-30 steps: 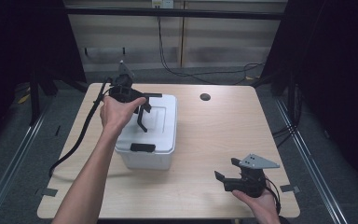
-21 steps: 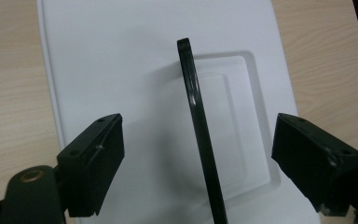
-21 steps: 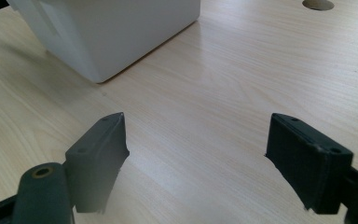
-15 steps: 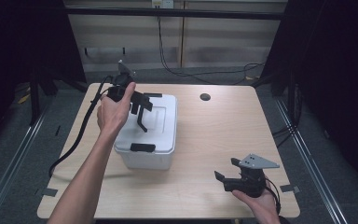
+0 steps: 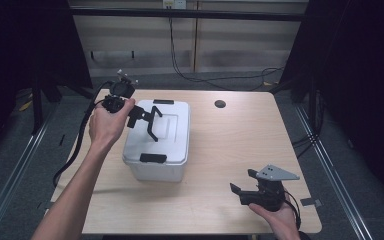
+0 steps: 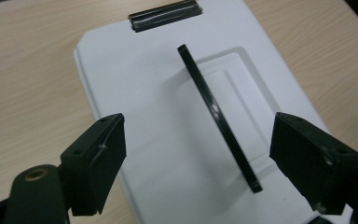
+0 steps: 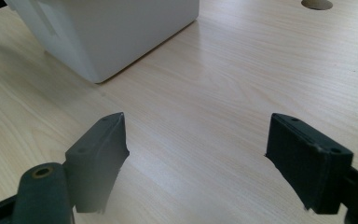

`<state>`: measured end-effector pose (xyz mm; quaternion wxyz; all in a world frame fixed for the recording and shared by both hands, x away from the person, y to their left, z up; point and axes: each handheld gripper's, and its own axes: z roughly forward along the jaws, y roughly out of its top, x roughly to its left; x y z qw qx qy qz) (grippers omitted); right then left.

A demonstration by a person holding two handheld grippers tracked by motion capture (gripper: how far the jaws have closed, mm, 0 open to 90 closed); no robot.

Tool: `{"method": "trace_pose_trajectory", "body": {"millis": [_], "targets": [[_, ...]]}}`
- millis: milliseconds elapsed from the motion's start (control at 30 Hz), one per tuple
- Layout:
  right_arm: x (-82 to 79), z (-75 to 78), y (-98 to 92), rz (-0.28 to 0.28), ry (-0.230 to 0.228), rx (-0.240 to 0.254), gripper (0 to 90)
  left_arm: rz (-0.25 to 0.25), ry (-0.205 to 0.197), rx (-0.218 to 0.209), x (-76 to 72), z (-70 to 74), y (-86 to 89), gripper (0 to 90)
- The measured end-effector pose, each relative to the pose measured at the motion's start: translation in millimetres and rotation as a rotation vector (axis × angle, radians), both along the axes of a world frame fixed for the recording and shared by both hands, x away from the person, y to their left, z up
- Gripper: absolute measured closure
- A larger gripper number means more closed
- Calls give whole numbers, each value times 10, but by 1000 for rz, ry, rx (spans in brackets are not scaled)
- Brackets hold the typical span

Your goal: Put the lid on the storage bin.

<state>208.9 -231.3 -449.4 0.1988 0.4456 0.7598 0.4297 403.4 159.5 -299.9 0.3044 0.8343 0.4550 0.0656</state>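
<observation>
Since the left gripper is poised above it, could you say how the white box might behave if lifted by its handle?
The white box looks rigid plastic, so probably stiff. Its thin black handle stands upright, so it may swing. Weight unknowable: contents hidden.

White box (image 7: 107, 32) cut off by top edge in right gripper view, lid unseen. Dark round spot (image 5: 220, 104) near table's far edge too small to identify.

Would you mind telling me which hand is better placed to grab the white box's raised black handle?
Left: its open tongs hover over the handle; the right tongs sit apart, near the table's front edge.
</observation>
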Motion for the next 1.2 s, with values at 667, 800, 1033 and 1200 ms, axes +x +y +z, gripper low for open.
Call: {"method": "trace_pose_trajectory", "body": {"millis": [667,800,1033,1200], "targets": [[6,-2,-2,-3,1,-2,195,-45,-15,-145,-221,-121,527,198],[4,0,1,-3,1,-2,195,-12,-43,-137,-288,-153,639,206],[8,-3,0,-5,-1,-4,195,1,-61,-141,-432,-251,873,199],[13,-3,5,-8,0,-3,195,-11,-97,-137,-563,-298,988,199]]}}
